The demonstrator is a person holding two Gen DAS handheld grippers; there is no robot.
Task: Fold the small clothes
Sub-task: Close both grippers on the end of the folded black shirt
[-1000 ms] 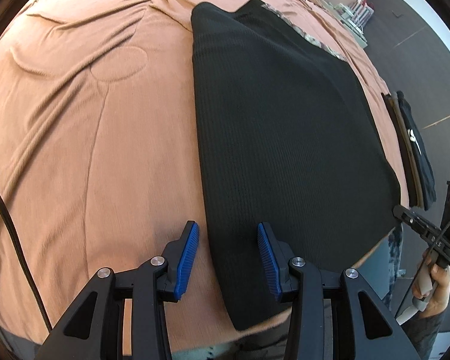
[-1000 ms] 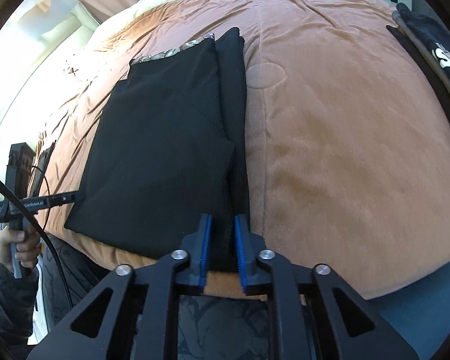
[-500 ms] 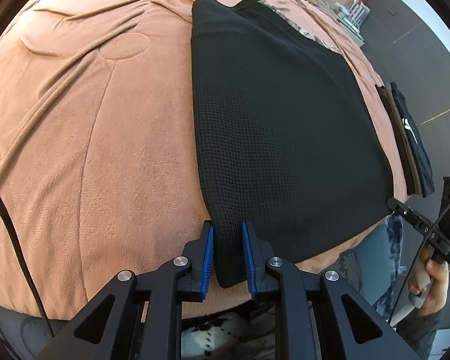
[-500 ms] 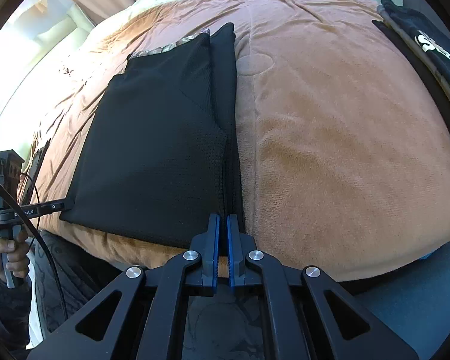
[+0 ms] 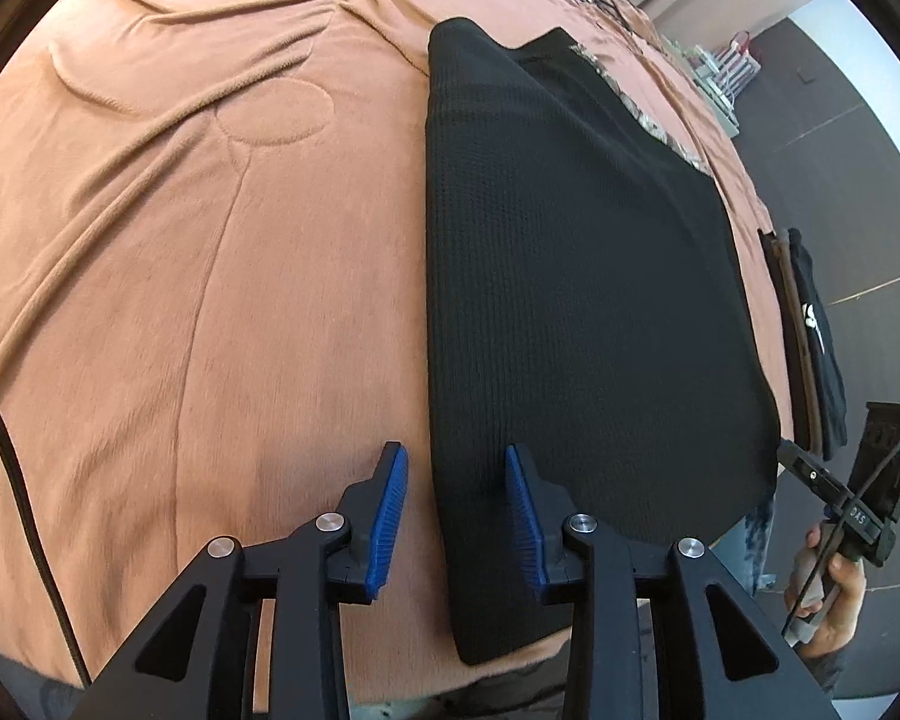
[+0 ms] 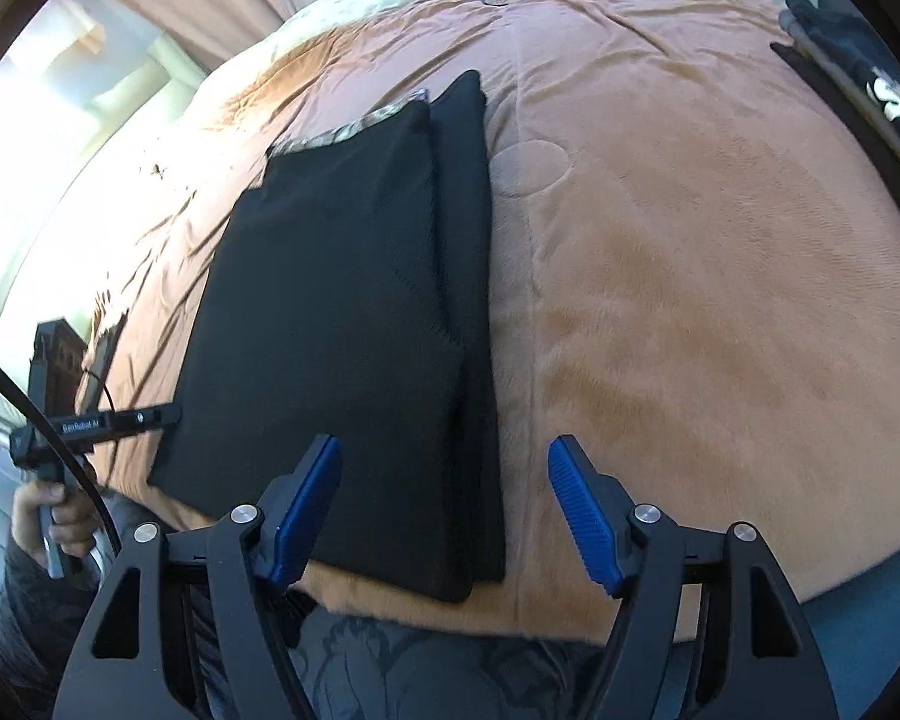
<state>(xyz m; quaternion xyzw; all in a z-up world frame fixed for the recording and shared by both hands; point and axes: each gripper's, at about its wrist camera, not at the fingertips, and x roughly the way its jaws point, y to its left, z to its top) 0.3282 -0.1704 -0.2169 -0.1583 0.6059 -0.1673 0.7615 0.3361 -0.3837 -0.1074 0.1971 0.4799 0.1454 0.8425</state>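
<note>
The folded black garment [image 5: 570, 312] lies flat at the near edge of the brown bedspread [image 5: 180, 300]. The left gripper [image 5: 456, 510] and right gripper [image 6: 444, 510] straddle its near corners, jaws opening, released. Bare bedspread stretches beyond either side edge.

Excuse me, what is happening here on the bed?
A person with a gripper in each hand is folding a black garment on a brown blanket. The left gripper straddles one near corner, the right gripper the other. Both are opening, their fingers off the cloth. Folded clothes lie at the bed's edge.
</note>
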